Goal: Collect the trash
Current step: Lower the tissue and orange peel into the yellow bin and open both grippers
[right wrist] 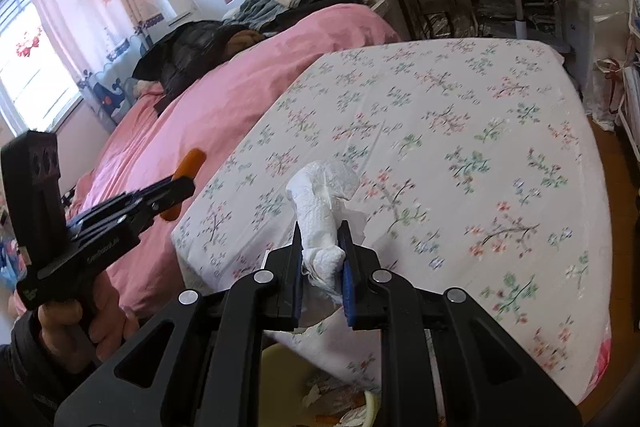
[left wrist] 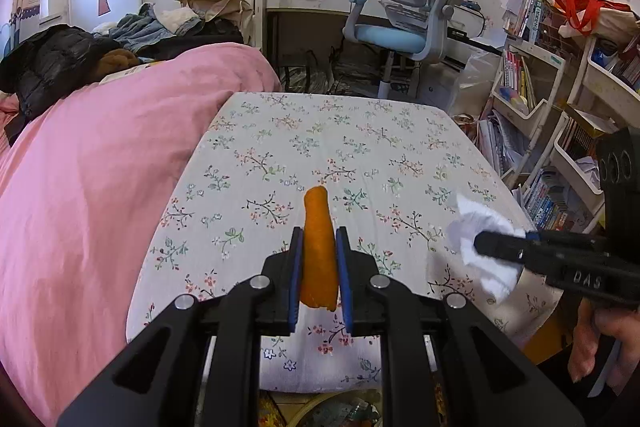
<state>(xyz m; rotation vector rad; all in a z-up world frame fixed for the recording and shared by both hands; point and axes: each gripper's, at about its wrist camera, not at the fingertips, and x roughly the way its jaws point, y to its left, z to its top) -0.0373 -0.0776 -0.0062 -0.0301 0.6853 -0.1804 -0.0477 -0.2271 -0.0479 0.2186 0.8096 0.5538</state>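
My left gripper (left wrist: 319, 233) is shut on an orange peel strip (left wrist: 318, 243) and holds it above the near edge of the floral bed sheet (left wrist: 360, 147). It also shows in the right wrist view (right wrist: 188, 183) at the left, with the orange peel (right wrist: 191, 159) sticking out. My right gripper (right wrist: 321, 229) is shut on a crumpled white tissue (right wrist: 322, 199) above the sheet's near edge. In the left wrist view it comes in from the right (left wrist: 478, 247) with the tissue (left wrist: 480, 239).
A pink duvet (left wrist: 100, 167) covers the bed's left side, with dark clothes (left wrist: 60, 59) piled behind. A blue desk chair (left wrist: 400, 19) and a desk stand beyond. Bookshelves (left wrist: 560, 131) line the right. A bin with scraps (right wrist: 340, 403) lies below the grippers.
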